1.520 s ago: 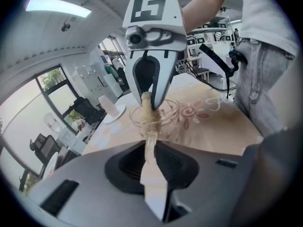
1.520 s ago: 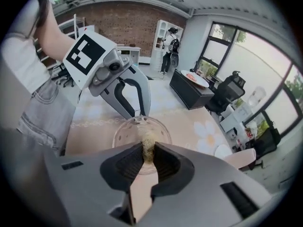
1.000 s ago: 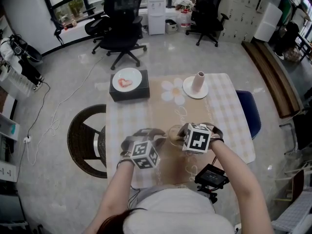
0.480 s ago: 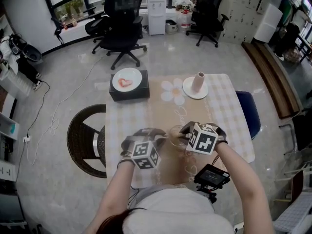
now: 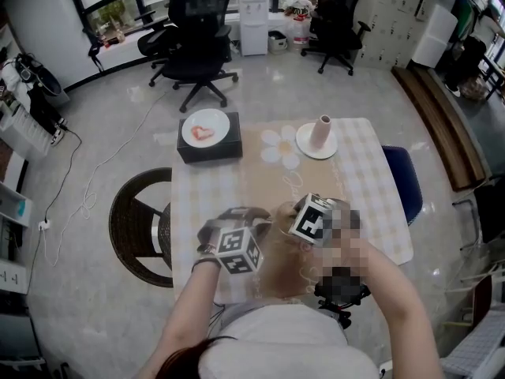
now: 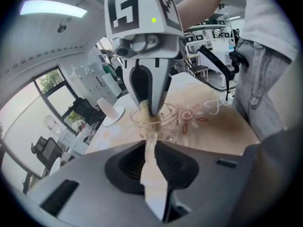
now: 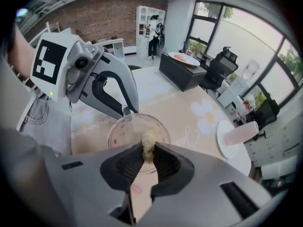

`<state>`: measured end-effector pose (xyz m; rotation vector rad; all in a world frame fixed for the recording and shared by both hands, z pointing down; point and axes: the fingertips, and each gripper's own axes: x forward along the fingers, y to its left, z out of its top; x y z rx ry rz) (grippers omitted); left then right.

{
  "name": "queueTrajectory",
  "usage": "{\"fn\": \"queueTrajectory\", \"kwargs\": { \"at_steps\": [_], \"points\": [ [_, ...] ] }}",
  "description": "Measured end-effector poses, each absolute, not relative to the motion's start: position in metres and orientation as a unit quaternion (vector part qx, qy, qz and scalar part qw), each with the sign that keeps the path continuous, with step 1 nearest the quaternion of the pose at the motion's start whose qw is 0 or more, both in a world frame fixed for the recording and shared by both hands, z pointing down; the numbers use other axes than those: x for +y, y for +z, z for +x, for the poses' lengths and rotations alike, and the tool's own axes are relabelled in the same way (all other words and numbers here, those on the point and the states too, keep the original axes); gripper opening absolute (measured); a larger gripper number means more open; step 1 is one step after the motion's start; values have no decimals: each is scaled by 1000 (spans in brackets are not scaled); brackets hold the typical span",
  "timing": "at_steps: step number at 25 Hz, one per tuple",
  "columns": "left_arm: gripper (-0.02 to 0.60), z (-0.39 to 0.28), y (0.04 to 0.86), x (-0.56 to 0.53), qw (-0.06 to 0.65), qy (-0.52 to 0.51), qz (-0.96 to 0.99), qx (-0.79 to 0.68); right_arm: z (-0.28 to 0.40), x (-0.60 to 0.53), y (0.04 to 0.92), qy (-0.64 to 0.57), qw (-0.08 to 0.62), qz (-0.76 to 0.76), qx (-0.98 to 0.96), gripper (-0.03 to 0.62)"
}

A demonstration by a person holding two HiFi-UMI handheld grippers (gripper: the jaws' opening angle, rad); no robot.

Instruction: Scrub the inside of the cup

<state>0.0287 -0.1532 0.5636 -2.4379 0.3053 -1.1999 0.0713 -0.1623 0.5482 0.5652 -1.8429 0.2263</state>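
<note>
Two tongs are at work, the left tongs point(image 5: 264, 222) and the right tongs point(image 5: 290, 218). Between them is one glass cup point(image 5: 281, 215) and one scrubber point(image 7: 148, 143). Beyond the tongs are two plates, a left plate point(image 5: 189, 136) and a right plate point(image 5: 304, 147), one black box point(image 5: 209, 153) and one pink tumbler point(image 5: 322, 133). Far beyond stand two office chairs, one point(image 5: 197, 30) and another point(image 5: 335, 14). One wicker chair point(image 5: 138, 227) stands left of the tongs and one blue chair point(image 5: 402, 181) right. All rest on one table point(image 5: 371, 180).
</note>
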Motion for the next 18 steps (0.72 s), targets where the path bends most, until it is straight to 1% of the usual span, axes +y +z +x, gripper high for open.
{"fn": "queueTrajectory", "kwargs": {
  "at_steps": [3,6,9,12,15,18],
  "points": [
    [60,30,563,-152,197,-429,-875,109,77,-153,554,186,571,237,-764,60],
    [61,30,561,-152,194,-430,-875,111,75,-141,558,268,559,214,-755,60],
    [61,30,561,-152,197,-430,-874,111,70,-135,558,335,527,198,-755,60],
    [61,30,561,-153,203,-431,-872,111,64,-134,556,400,480,182,-759,60],
    [61,30,562,-154,205,-432,-871,112,60,-135,554,436,434,175,-768,58],
    [61,29,563,-154,202,-433,-871,113,59,-137,550,431,409,181,-784,60]
  ]
}}
